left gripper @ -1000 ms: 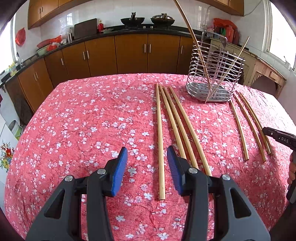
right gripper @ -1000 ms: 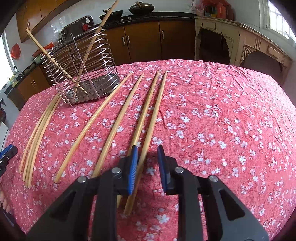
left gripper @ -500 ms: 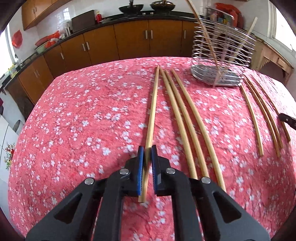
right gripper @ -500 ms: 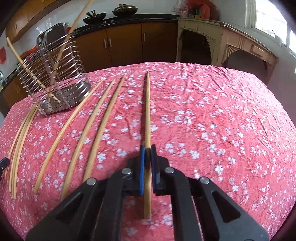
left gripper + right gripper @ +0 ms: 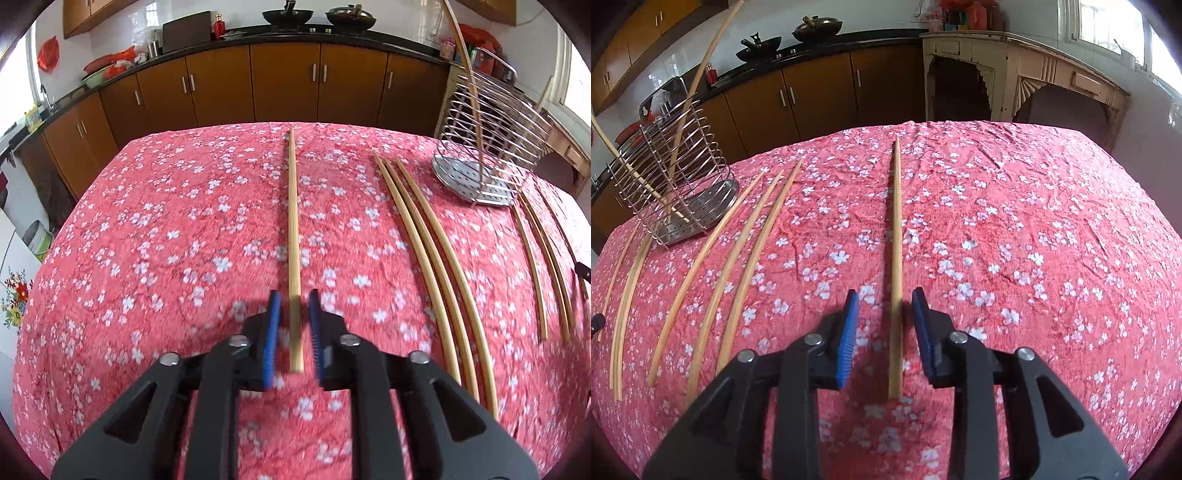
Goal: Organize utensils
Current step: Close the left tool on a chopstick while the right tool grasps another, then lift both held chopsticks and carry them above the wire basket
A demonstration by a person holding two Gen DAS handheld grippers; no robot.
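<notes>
While half a second ago both my grippers clamped a stick | now left gripper (image 5: 291, 325) and right gripper (image 5: 886, 328) jaws are opening, each astride a long pale bamboo chopstick (image 5: 293, 236) (image 5: 896, 258) lying loose on the red floral bench (image 5: 147, 240) | both released apart from the others, wire rack (image 5: 668, 188) unfed.

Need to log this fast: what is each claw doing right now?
Left claw: opening, a chopstick between the pads, no longer pinched.
Right claw: opening, another chopstick lying loose between its pads.

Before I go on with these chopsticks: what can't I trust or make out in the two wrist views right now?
- Left wrist view: left gripper opening around a chopstick; motion blur hides any pad contact.
- Right wrist view: right gripper, chopstick, same blur.
- Wire holder, left wrist view: far side cut by the frame edge.
- Chopsticks' lift off the cloth: unclear.
</notes>
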